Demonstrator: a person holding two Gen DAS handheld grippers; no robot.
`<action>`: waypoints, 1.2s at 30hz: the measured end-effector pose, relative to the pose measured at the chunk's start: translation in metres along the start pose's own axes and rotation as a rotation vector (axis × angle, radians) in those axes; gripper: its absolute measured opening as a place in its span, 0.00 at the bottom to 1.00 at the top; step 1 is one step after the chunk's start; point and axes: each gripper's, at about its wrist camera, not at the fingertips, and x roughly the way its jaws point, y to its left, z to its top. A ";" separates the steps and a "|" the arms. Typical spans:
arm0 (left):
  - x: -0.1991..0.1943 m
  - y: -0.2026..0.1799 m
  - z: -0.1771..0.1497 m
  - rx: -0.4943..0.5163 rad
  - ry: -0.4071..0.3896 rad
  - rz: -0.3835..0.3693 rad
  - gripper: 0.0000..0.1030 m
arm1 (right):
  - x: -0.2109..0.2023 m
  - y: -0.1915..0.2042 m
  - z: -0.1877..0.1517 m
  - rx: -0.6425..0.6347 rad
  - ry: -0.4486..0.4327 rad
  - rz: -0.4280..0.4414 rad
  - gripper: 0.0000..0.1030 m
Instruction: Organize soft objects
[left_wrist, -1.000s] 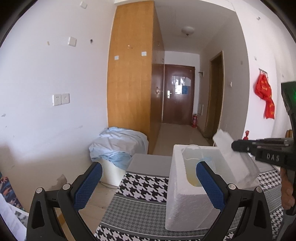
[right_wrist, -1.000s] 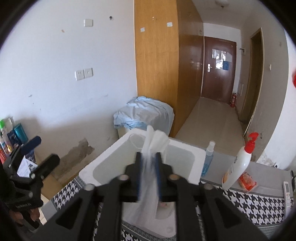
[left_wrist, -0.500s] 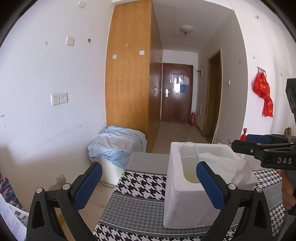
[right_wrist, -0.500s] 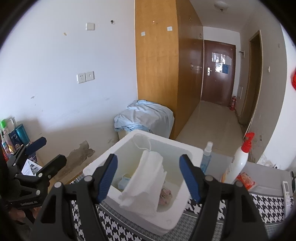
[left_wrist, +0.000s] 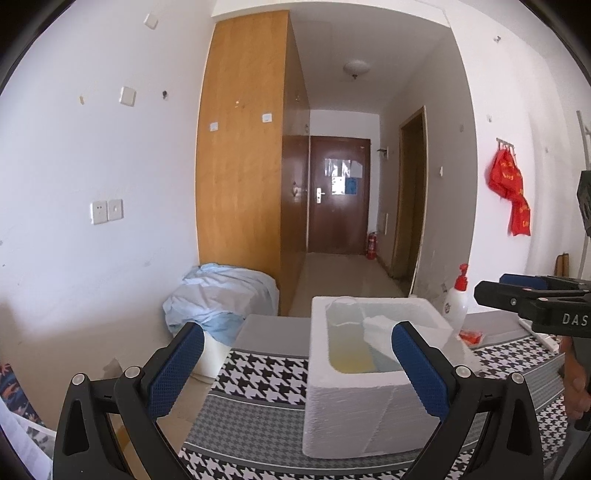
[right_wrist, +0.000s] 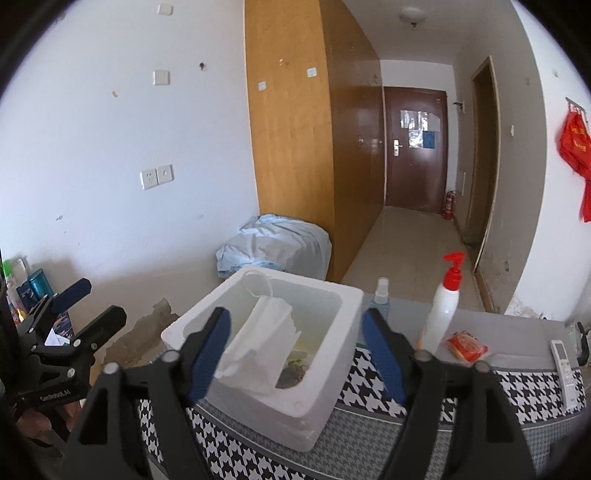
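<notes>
A white foam box (right_wrist: 325, 398) stands on the houndstooth-covered table (right_wrist: 369, 443). A white face mask (right_wrist: 266, 343) lies draped over the box's near rim, its ear loop up against the far wall. My right gripper (right_wrist: 296, 313) hovers just before the box. Its jaws are opening, and the blue pads stand wide on either side of the mask without touching it. In the left wrist view, my left gripper (left_wrist: 298, 328) is open and empty, left of the box (left_wrist: 351, 413). The mask (left_wrist: 380, 332) shows inside the box there.
A red-capped pump bottle (right_wrist: 443, 310), a small spray bottle (right_wrist: 382, 299), a red packet (right_wrist: 467, 347) and a remote (right_wrist: 565, 365) sit behind and right of the box. A light-blue sheet (right_wrist: 273, 247) covers something by the wardrobe. Bottles (right_wrist: 22, 284) stand far left.
My right gripper, shut on the white mask a second ago, has spread its jaws and drawn back. The mask has dropped onto the box's rim. The left gripper has barely shifted.
</notes>
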 end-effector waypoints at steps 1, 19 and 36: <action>0.000 0.000 0.000 0.000 -0.001 -0.002 0.99 | -0.004 -0.001 -0.001 -0.001 -0.007 -0.009 0.82; -0.027 -0.041 0.008 0.037 -0.047 -0.104 0.99 | -0.066 -0.011 -0.022 -0.008 -0.141 -0.082 0.96; -0.057 -0.072 -0.005 0.045 -0.092 -0.143 0.99 | -0.106 -0.011 -0.058 -0.014 -0.220 -0.146 0.99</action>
